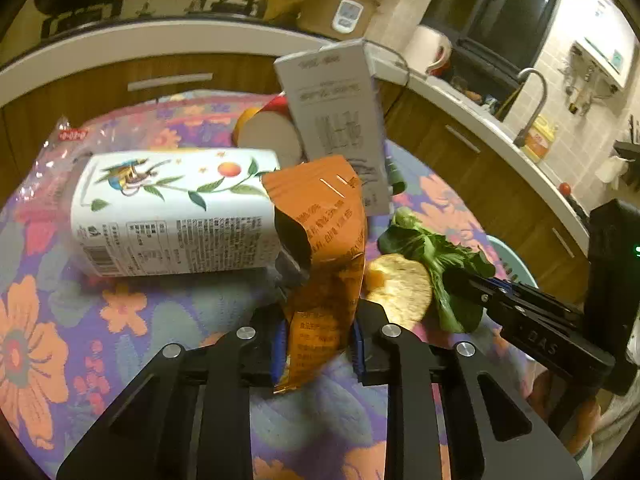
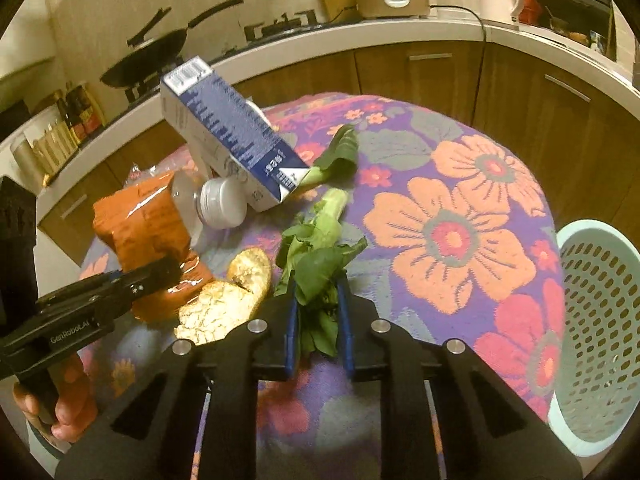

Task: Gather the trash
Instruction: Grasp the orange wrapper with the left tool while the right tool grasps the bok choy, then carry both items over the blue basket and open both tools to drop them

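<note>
My left gripper (image 1: 318,344) is shut on an orange snack bag (image 1: 324,248), which stands between its fingers on the flowered tablecloth; the bag also shows in the right wrist view (image 2: 148,232). My right gripper (image 2: 318,324) is shut on a bunch of green leafy vegetable (image 2: 320,256), also seen in the left wrist view (image 1: 432,252). An orange peel (image 2: 224,300) lies between the two grippers. A white floral bottle (image 1: 176,212) lies on its side. A blue-and-white carton (image 2: 228,136) leans tilted behind it.
A light green perforated basket (image 2: 600,320) stands at the table's right edge. A second vegetable piece (image 2: 340,152) lies by the carton. A clear plastic wrapper (image 1: 52,152) lies at the far left. Kitchen counter (image 2: 360,36), wok, rice cooker and sink lie behind.
</note>
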Motion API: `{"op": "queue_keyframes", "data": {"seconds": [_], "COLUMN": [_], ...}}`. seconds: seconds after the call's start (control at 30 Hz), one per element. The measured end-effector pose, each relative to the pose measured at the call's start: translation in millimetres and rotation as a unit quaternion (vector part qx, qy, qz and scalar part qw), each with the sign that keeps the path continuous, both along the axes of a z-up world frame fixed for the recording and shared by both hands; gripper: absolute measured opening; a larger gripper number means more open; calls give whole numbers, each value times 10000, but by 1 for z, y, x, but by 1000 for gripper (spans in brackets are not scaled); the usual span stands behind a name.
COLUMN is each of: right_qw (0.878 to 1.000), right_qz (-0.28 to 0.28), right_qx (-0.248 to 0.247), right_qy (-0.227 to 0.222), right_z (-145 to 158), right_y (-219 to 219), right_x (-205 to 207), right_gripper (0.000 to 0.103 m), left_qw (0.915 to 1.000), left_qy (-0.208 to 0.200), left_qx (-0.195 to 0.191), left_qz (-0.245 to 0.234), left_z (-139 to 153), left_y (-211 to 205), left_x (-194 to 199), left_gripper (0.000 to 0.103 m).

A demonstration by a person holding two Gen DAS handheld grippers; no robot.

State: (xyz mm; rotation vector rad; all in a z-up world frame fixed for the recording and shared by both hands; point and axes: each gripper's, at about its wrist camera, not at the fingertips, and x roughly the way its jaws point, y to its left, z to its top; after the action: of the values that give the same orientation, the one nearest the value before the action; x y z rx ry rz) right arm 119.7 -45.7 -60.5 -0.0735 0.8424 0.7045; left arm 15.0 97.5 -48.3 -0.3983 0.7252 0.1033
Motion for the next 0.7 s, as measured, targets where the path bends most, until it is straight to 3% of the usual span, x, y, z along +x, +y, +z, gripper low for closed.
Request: {"op": "queue_keyframes", "data": {"seconds": [0.33, 0.7], "right_qw": [9981, 9884], "right_qz": [-372, -1275], "right_qx": [370, 687], "right_qy": [-330, -467], "right_z": [28, 44], "right_y": [-51, -149], "right_x": [-7, 6], "right_gripper": [13, 13], "left_qw": [9970, 9884], "left_qy": [-592, -624], "left_qx": [225, 412], "left_qz": [-436, -1322], "left_z": [41, 62], "left_y": [-34, -118], "left_x": [-11, 41], "left_gripper": [22, 22]}}
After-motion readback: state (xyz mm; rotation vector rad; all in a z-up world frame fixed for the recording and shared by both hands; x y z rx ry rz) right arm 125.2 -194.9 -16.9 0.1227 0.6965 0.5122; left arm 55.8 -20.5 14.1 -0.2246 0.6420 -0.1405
